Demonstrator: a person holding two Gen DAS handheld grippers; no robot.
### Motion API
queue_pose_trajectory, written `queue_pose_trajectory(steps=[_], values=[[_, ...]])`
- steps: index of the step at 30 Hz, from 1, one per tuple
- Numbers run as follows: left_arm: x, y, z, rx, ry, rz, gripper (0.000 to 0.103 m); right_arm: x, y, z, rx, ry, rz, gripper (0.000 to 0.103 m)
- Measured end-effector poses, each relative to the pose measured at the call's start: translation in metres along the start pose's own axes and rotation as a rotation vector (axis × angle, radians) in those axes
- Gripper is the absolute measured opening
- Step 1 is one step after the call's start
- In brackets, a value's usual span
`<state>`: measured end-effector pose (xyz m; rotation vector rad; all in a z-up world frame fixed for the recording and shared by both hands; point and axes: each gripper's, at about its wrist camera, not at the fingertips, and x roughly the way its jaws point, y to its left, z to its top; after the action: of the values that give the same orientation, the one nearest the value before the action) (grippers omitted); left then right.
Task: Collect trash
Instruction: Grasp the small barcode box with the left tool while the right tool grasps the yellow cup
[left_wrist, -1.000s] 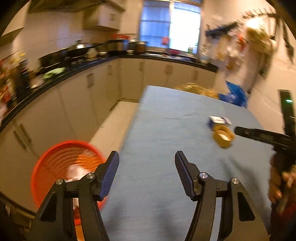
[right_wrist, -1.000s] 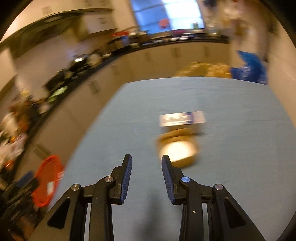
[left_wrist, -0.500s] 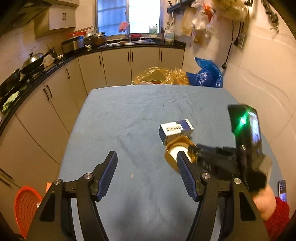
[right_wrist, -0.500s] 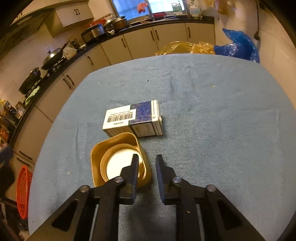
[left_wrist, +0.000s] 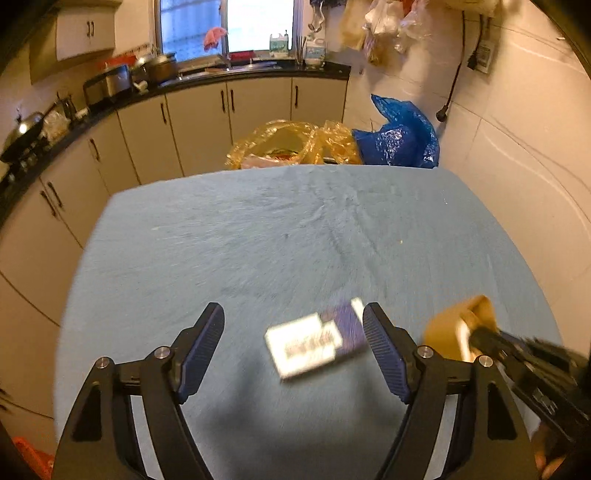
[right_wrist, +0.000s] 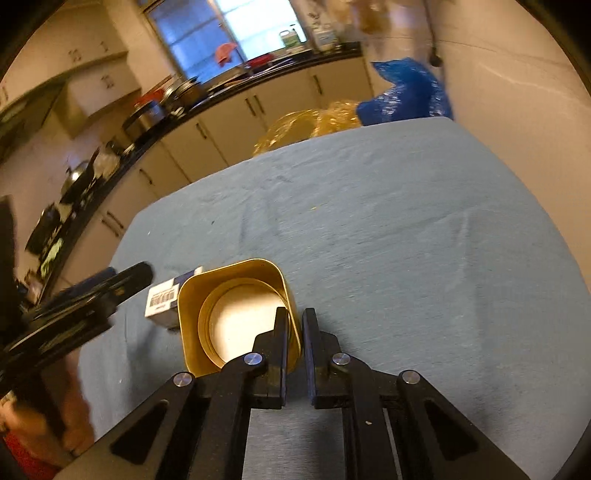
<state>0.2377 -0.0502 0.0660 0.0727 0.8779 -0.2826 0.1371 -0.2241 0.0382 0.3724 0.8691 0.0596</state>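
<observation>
- The blue-clothed surface (left_wrist: 280, 229) is carrying both trash items near its front edge.
- The gold square tin (right_wrist: 236, 314), probably light, stiff and slick, is being pinched at its thin wall by the closed right tool (right_wrist: 294, 325).
- The small barcode carton (left_wrist: 317, 339), just beside the tin, looks light and crushable; the left tool (left_wrist: 293, 347) is opening around it, not touching.

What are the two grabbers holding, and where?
The right gripper pinches the gold tin by its side wall. The left gripper, jaws opening, holds nothing; the box lies between them.
</observation>
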Motion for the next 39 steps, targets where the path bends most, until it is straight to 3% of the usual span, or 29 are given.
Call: queue_pose_trajectory(steps=[6,10,12,17,18,19,22,28,33,39], values=[[0.040,0.005,0.004,-0.010,0.111,-0.105,0.076,-0.002,-0.006,0.004,0.039,-0.003,0.008,0.008],[0.033,-0.002,-0.009,0.080,0.126,-0.147,0.076,-0.003,-0.010,0.005,0.057,-0.004,0.007,0.008],[0.025,-0.012,-0.022,0.158,0.119,-0.134,0.076,-0.004,-0.010,0.004,0.061,-0.003,0.007,0.008],[0.027,-0.032,-0.040,0.274,0.114,-0.008,0.075,-0.001,-0.007,0.003,0.057,0.002,0.008,0.008],[0.029,-0.034,-0.042,0.271,0.114,0.000,0.067,0.000,-0.008,0.005,0.055,0.003,0.007,0.008],[0.031,-0.035,-0.045,0.262,0.115,0.007,0.051,0.001,-0.007,0.005,0.053,0.003,0.006,0.008],[0.033,-0.035,-0.046,0.226,0.104,0.034,0.041,0.002,-0.009,0.006,0.054,0.004,0.003,0.008],[0.014,-0.028,-0.058,0.136,0.034,0.065,0.033,0.001,0.002,0.003,0.025,-0.003,0.002,0.008],[-0.027,-0.016,-0.071,0.078,-0.045,0.114,0.033,0.001,0.011,0.000,-0.010,-0.012,-0.001,0.008],[-0.069,0.002,-0.095,0.040,-0.072,0.144,0.033,-0.005,0.028,-0.007,-0.050,-0.019,0.021,0.008]])
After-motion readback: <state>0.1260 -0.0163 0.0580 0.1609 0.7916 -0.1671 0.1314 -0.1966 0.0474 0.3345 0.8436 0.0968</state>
